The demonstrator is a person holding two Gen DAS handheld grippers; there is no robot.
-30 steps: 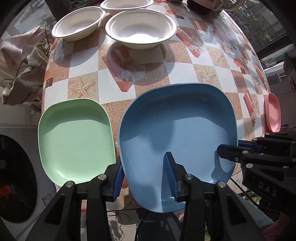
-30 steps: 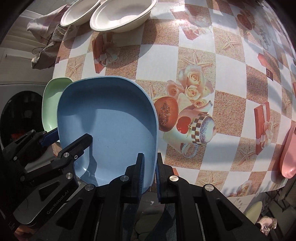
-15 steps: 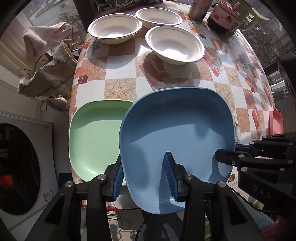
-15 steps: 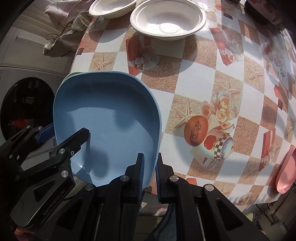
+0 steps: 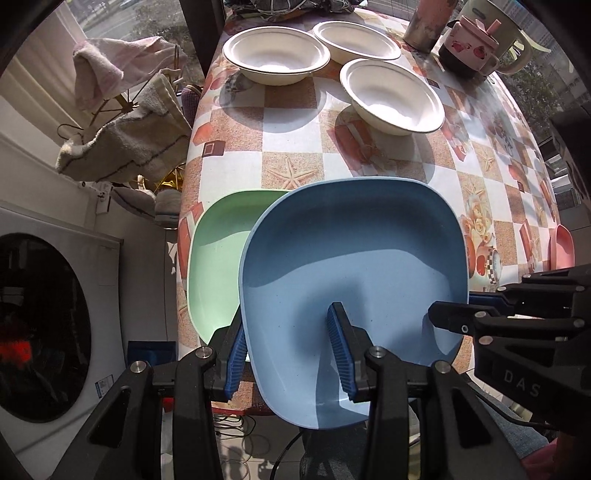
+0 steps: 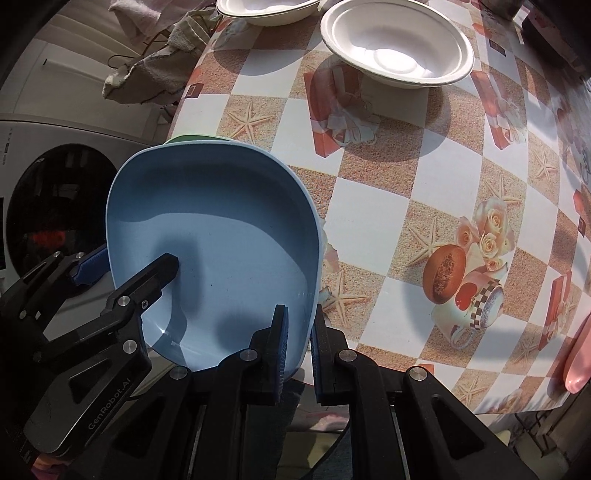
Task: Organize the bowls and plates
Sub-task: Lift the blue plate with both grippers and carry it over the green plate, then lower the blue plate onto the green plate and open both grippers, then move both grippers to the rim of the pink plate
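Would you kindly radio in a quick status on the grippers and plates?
Both grippers, left and right, shut on blue plate rim, plate held up. Green plate partly under it. Three white bowls beyond; path clear.

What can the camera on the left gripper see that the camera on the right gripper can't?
Only the left wrist view shows most of the green plate, a third white bowl at the back, the pink-lidded pot and a metal cup.

Only the right wrist view shows the right gripper from behind, its jaws pinching the blue plate's rim, and the printed teacup in full.

Both show the blue plate held by the left gripper and the right one, two white bowls, the pink plate and the washing machine.
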